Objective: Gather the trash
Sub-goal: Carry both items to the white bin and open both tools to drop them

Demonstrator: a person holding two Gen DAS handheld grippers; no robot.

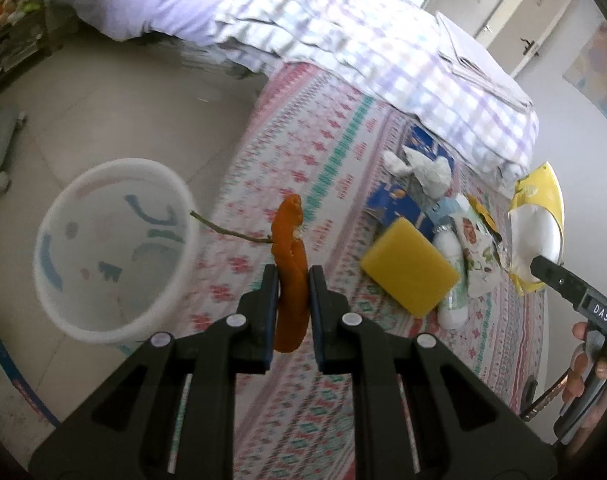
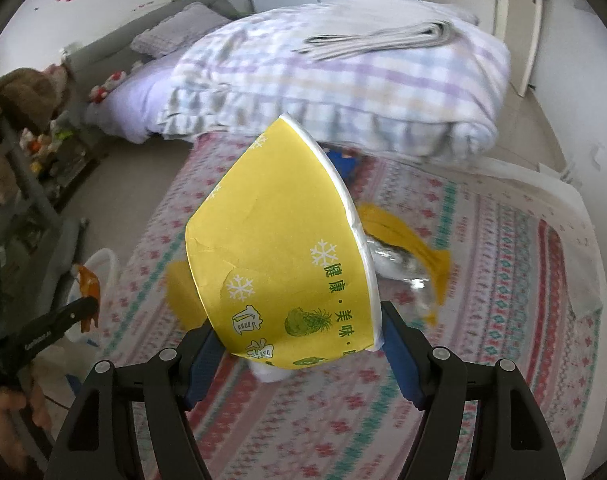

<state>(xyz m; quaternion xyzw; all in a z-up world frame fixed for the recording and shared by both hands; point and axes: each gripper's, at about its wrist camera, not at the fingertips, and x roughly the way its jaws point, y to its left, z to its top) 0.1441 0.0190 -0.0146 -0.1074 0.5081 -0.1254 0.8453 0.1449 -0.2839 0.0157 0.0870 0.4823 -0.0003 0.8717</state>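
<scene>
While one orange peel point(image 1: 289, 264) sits clamped, one yellow paper bowl point(image 2: 283, 256) gripped.

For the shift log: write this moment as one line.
left tool: shut on orange peel | right tool: shut on yellow paper bowl | white bin: on floor beside bed | remaining on bedspread: yellow sponge

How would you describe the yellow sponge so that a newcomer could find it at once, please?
Look at the patterned bedsheet below the folded checked quilt. In the litter pile there, the yellow sponge lies nearest the left gripper. It alone is a plain, unprinted yellow block.
</scene>
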